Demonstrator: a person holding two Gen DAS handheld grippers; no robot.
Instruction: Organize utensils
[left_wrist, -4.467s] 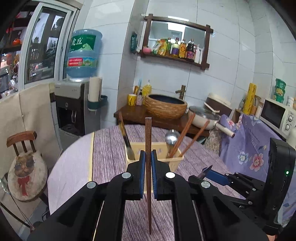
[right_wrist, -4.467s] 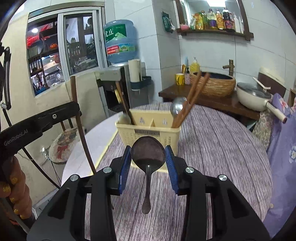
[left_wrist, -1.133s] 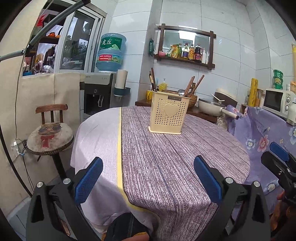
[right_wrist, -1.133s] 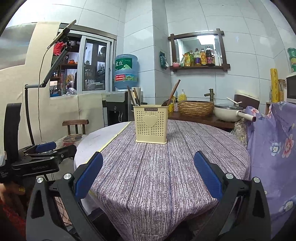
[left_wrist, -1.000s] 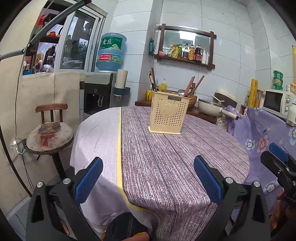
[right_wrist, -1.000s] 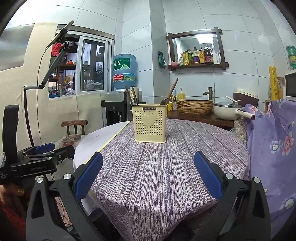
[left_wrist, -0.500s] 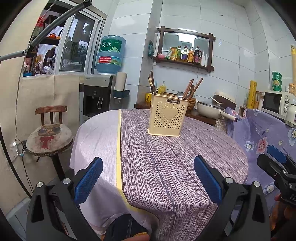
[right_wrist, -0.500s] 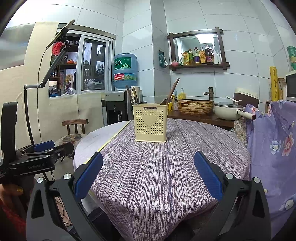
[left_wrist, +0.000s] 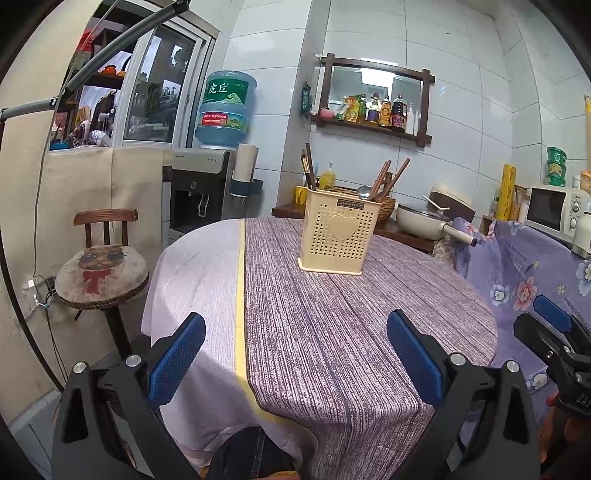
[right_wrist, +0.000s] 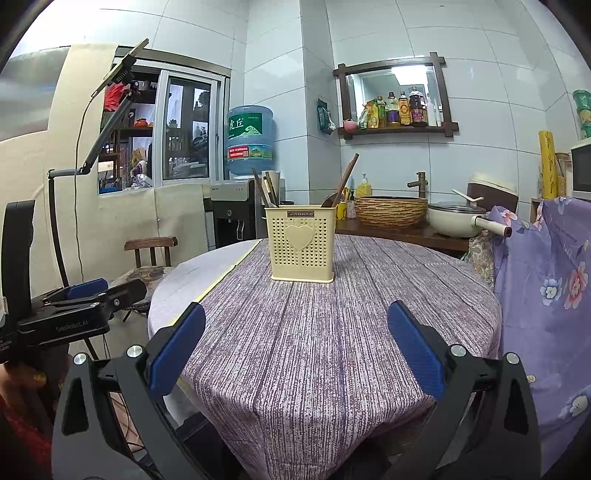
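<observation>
A cream perforated utensil holder (left_wrist: 338, 235) (right_wrist: 301, 248) with a heart on its front stands upright on the round table (left_wrist: 351, 332) (right_wrist: 332, 332). Brown chopsticks (left_wrist: 388, 180) (right_wrist: 345, 180), a metal spoon (left_wrist: 365, 191) and dark utensils (left_wrist: 308, 166) (right_wrist: 266, 192) stick out of its top. My left gripper (left_wrist: 295, 354) is open and empty, back at the table's near edge. Likewise, my right gripper (right_wrist: 295, 347) is open and empty, also well short of the holder. Each gripper shows at the side of the other's view.
A purple striped cloth covers the table, with a white cloth and yellow stripe (left_wrist: 240, 295) on its left part. A chair with a cat cushion (left_wrist: 101, 273) stands left. Behind are a water dispenser (left_wrist: 210, 192), a wicker basin (right_wrist: 391, 210), a pan (right_wrist: 458, 218) and floral fabric (right_wrist: 546, 295) at right.
Over 4.5 s both grippers let go of the chopstick and the dark spoon, opened wide and drew back from the holder. In the last second they only drifted slightly.
</observation>
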